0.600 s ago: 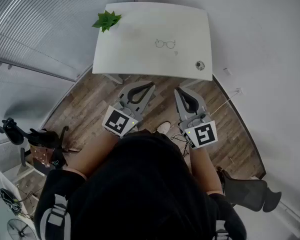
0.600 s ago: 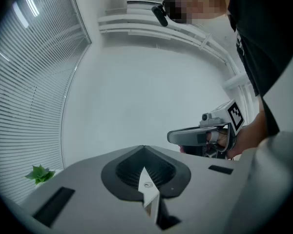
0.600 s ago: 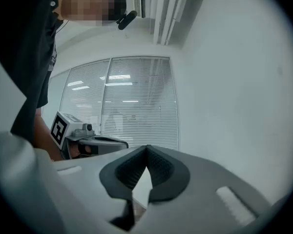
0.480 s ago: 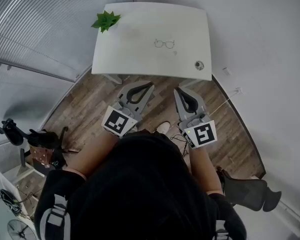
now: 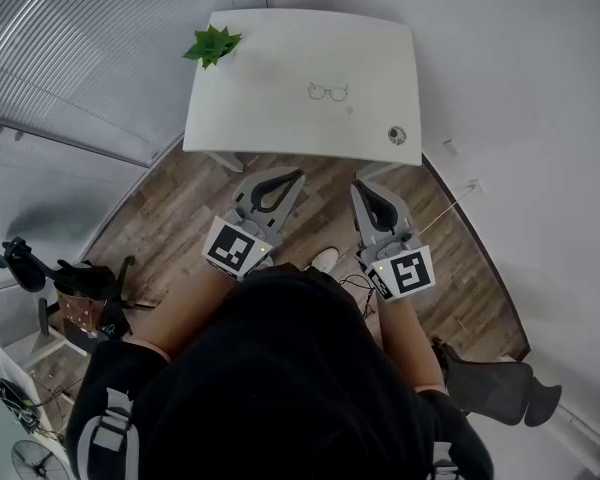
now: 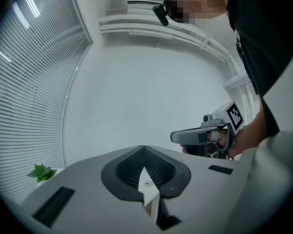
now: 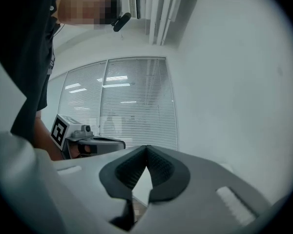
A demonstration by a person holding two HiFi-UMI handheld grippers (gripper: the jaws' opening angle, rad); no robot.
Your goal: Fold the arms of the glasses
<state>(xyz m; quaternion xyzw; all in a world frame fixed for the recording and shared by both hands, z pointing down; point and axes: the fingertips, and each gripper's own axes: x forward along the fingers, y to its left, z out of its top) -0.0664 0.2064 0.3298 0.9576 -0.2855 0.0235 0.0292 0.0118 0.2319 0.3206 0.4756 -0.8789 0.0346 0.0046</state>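
Observation:
The thin wire-framed glasses [image 5: 328, 91] lie on the white table [image 5: 280, 118], near its middle, arms spread. Both grippers hang side by side over the wooden floor, short of the table's near edge and well apart from the glasses. My left gripper [image 5: 300, 175] is shut with nothing between its jaws, and its own view shows the tips [image 6: 144, 147] meeting against the bare wall. My right gripper [image 5: 361, 185] is likewise shut and empty, its tips [image 7: 146, 147] pressed together. The glasses appear in neither gripper view.
A small green plant [image 5: 212, 43] stands on the table's far left corner, also seen as the plant [image 6: 41, 172]. A small round object [image 5: 397, 135] sits near the table's front right corner. Window blinds [image 5: 70, 58] run along the left, a white wall on the right.

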